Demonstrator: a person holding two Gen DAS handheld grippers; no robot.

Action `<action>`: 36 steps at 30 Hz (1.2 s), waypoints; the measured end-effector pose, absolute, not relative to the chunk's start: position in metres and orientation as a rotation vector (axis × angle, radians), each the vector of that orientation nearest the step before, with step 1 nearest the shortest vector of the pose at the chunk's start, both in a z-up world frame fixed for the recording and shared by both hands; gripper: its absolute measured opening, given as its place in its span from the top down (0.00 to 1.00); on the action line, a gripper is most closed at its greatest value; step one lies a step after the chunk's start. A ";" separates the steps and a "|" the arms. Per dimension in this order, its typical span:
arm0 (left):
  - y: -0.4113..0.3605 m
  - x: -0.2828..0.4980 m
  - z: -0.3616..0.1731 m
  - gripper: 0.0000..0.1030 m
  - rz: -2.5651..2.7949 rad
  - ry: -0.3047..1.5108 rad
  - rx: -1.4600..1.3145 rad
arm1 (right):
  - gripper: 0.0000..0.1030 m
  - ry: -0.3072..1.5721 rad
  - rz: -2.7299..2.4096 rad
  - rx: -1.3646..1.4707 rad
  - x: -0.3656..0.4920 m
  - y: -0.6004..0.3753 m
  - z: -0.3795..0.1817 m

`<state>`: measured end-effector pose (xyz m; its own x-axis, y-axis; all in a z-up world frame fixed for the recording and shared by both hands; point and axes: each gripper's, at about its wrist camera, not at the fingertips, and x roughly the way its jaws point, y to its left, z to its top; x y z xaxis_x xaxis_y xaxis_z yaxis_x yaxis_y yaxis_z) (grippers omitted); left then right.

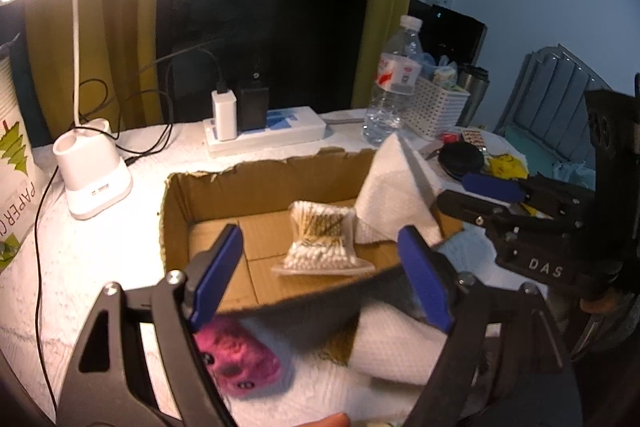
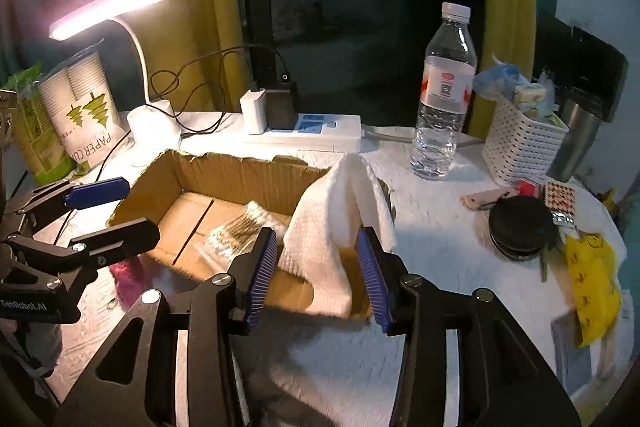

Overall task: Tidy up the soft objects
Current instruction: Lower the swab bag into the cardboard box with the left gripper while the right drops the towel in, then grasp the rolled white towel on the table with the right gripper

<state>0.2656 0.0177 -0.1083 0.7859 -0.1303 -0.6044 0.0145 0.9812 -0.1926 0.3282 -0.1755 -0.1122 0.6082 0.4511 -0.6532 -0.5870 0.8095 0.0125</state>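
An open cardboard box [image 1: 256, 187] [image 2: 240, 179] lies on the white-covered table. Inside it rests a clear bag of cotton swabs [image 1: 320, 239] [image 2: 236, 231]. A white paper towel [image 1: 396, 187] [image 2: 340, 211] is draped over the box's right wall. My left gripper [image 1: 320, 275] hovers open over the box's near edge, nothing between its pads. A pink plush toy [image 1: 240, 359] [image 2: 122, 275] lies on the table just below its left finger. My right gripper [image 2: 318, 277] is open at the box's right corner; the towel hangs between its pads, unpressed.
A lit desk lamp [image 1: 92, 179] [image 2: 152, 123] and a power strip [image 1: 272, 131] [image 2: 312, 135] stand behind the box. A water bottle [image 2: 444, 99], white basket [image 2: 520, 147], black round case [image 2: 520, 227] and yellow packet [image 2: 592, 287] sit to the right. A paper cup pack [image 2: 84, 107] stands at the left.
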 end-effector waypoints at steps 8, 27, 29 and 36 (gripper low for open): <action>0.011 0.232 -0.100 0.12 -0.088 0.621 -0.172 | 0.56 0.688 0.625 -0.211 0.285 -0.178 -0.107; 0.018 0.172 -0.126 0.12 -0.089 0.648 -0.210 | 0.47 0.746 0.635 -0.229 0.229 -0.176 -0.131; 0.022 0.168 -0.131 0.12 -0.089 0.656 -0.218 | 0.47 0.761 0.640 -0.233 0.226 -0.173 -0.137; 0.029 0.156 -0.142 0.12 -0.081 0.681 -0.229 | 0.47 0.787 0.645 -0.255 0.221 -0.161 -0.155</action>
